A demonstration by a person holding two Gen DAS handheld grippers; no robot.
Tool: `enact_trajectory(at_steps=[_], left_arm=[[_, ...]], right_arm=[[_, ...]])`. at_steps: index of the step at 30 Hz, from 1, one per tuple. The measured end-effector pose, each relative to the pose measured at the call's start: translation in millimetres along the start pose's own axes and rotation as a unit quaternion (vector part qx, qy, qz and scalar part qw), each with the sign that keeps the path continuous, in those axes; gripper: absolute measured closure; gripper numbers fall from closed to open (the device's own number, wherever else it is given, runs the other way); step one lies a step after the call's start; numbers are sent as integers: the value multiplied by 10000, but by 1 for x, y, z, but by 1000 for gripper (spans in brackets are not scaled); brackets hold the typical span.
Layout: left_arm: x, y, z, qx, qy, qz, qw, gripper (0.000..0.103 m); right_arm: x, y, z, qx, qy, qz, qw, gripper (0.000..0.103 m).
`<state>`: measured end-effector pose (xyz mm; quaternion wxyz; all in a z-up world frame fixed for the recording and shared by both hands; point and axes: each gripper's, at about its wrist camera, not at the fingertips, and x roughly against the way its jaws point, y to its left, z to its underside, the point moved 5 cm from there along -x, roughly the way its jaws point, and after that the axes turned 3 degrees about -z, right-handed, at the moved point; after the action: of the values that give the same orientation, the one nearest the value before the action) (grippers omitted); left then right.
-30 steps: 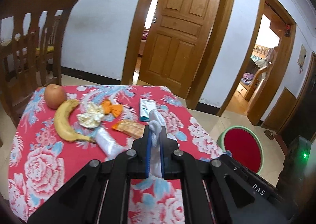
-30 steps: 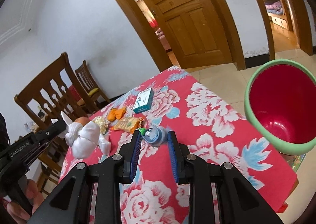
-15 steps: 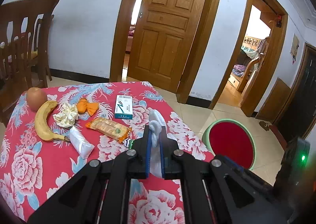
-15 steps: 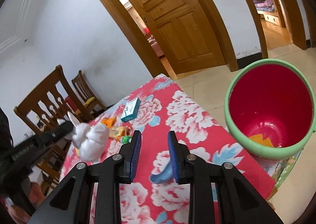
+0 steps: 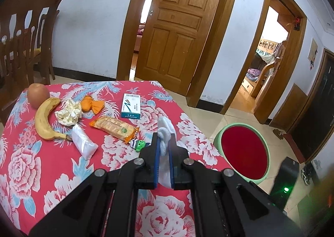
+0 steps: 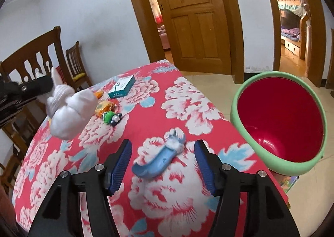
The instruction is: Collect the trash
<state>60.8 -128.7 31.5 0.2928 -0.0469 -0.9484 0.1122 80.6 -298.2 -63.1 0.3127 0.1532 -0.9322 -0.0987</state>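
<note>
My left gripper is shut on a white crumpled wad, held above the table's right side; the wad also shows in the right wrist view. My right gripper is open over a blue plastic piece lying on the red floral tablecloth. A green-rimmed red bin stands past the table's right edge, also in the left wrist view. A crumpled paper, an orange wrapper, a biscuit packet and a white packet lie on the cloth.
A banana and an apple lie at the table's far left. A teal-white box and a small green toy sit mid-table. Wooden chairs stand behind; doors are beyond.
My right gripper has opened and the blue piece it carried now lies on the cloth near the bin. My left gripper has moved right, towards the bin, with the white wad.
</note>
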Motion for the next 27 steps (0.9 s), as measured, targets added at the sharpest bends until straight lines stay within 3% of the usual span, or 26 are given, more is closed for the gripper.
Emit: enact_trajectory(at_steps=[2, 3, 4, 5, 6, 7, 15, 27], left_arm=[[0, 1, 2, 1, 17, -5, 10000, 97], [0, 1, 3, -2, 30, -7, 10000, 97], [-1, 2, 4, -6, 39, -12, 10000, 97], [-1, 2, 5, 0, 46, -16, 10000, 97], [-1, 3, 5, 16, 61, -7, 10000, 97], [-1, 4, 5, 26, 66, 1, 10000, 97], [-6, 9, 8, 117, 131, 56, 9998, 97], [-9, -19, 10, -83, 136, 240, 9996, 97]], right_arm=[[-9, 3, -1, 1, 73, 83, 9999, 40], [-15, 5, 1, 20, 185, 123, 9998, 46], [-20, 8, 1, 40, 283, 136, 9995, 65], [-23, 10, 2, 60, 330, 154, 9993, 73], [-25, 10, 3, 52, 368, 179, 9991, 90], [-27, 10, 3, 10, 407, 124, 9991, 99], [-12, -11, 2, -630, 172, -274, 9975, 102], [16, -27, -13, -705, -146, -294, 9970, 102]])
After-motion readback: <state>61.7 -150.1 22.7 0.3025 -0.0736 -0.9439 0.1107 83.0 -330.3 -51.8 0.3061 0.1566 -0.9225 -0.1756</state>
